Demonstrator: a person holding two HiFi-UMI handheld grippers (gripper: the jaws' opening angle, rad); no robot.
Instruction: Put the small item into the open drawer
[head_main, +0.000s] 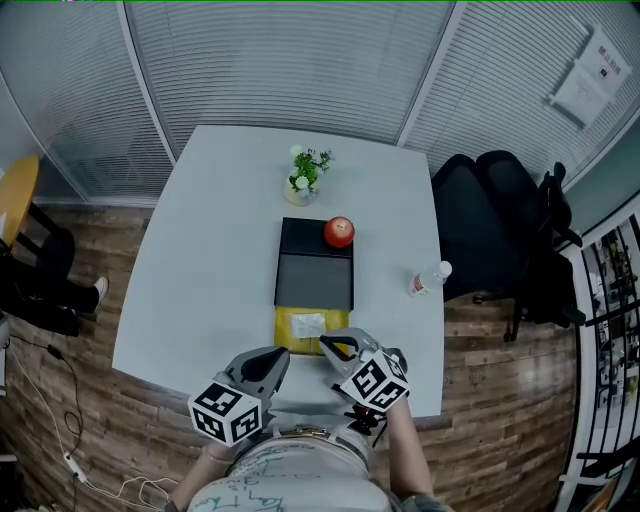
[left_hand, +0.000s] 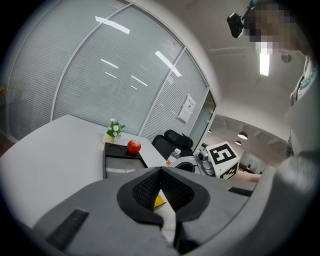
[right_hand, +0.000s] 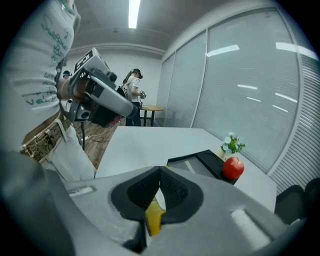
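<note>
No print can be read; the white paper notice (head_main: 590, 75) on the far right window wall is too small.

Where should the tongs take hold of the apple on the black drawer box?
Probably across its round middle, coming down from above on the near side: the apple sits stem-up on the black drawer box, with the flower pot standing behind it.

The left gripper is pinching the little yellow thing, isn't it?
Not quite: it's the other side. The right gripper is pinching the little yellow thing. The right gripper view shows its jaws shut on it.
</note>
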